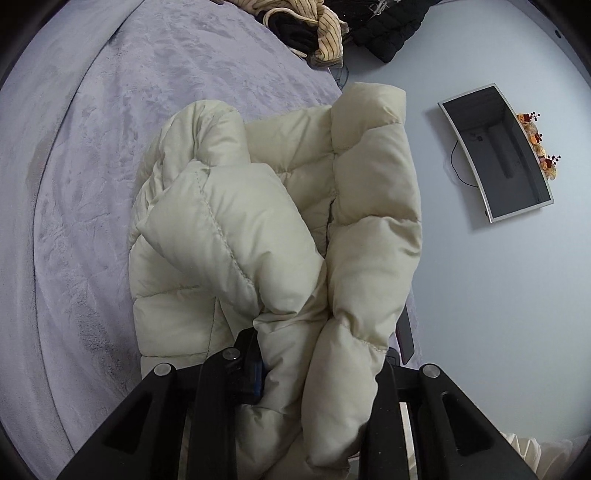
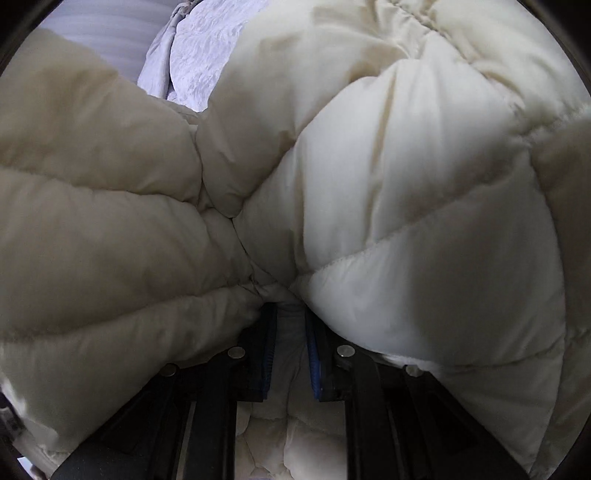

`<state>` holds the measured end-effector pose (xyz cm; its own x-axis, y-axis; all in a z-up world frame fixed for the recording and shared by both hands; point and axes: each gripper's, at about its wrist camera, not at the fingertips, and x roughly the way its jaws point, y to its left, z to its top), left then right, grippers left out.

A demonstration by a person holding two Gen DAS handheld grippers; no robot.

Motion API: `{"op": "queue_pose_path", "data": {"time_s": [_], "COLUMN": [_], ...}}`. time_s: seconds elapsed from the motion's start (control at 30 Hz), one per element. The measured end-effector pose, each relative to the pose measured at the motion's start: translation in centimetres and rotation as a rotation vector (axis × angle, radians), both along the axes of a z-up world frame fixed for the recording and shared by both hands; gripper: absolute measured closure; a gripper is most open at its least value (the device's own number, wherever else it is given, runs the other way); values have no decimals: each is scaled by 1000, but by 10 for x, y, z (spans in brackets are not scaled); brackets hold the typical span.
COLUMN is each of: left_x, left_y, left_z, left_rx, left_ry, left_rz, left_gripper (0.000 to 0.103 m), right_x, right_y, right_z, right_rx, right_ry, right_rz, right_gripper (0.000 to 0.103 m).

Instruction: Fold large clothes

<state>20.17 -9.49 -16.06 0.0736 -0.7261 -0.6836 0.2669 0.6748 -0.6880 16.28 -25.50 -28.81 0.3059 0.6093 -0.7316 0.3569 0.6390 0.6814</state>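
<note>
Nearest the left wrist camera, the left gripper [image 1: 314, 373] has its jaws pinching a thick bunch of the cream puffer jacket [image 1: 280, 221]; only one blue-padded finger [image 1: 253, 373] shows, at 7 o'clock of the bunch, the other being buried under fabric. From that grip the jacket's long axis runs toward 12 o'clock, lifted and draped over the lilac bedspread [image 1: 110, 147], its quilted panels folded against each other.

In the right wrist view, the right gripper [image 2: 290, 332] has its jaws pressed on a gathered fold of the same jacket [image 2: 369, 184], which billows to 10 and 2 o'clock and blocks nearly everything; a slice of bedspread [image 2: 207, 48] shows at 11 o'clock.

Farther off in the left view, a framed dark panel [image 1: 498, 155] hangs at 2 o'clock with orange flowers [image 1: 539, 144] touching its edge. At 12 o'clock, a striped garment [image 1: 325, 33] and black clothing [image 1: 388, 29] lie heaped.
</note>
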Motion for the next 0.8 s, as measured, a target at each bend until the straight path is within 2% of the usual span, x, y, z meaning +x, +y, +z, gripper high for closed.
{"op": "queue_pose_path", "data": {"time_s": [0.13,0.27,0.33,0.4,0.47,0.53,0.6,0.67,0.8], "left_x": [-2,-4,-5,-4,-3,-2,2,4,-2], "left_y": [-3,2,1,-2,-4,-6,-9,-15,-41], "left_z": [3,4,5,6,6,6,3,4,12], "left_rx": [38,55,61,64,68,73,80,88,106], "left_ry": [-13,-7,-5,-4,0,2,4,11,2], "left_rz": [7,9,9,10,10,10,8,8,-22], "left_gripper": [77,77,77,77,77,77,77,77,77], "right_x": [1,-7,-20,-39,-60,-77,-86,-75,-79], "right_y": [-10,-27,-44,-64,-84,-97,-109,-118,-116], "right_z": [11,46,74,99,110,104,78,54,7], "right_rx": [61,12,-63,-195,-339,-359,-305,-265,-125], "right_ry": [22,20,-16,-39,-35,-20,16,19,23], "right_rz": [1,44,43,13,-36,-71,-74,-55,-112], "right_gripper": [85,84,84,84,84,85,85,86,88]}}
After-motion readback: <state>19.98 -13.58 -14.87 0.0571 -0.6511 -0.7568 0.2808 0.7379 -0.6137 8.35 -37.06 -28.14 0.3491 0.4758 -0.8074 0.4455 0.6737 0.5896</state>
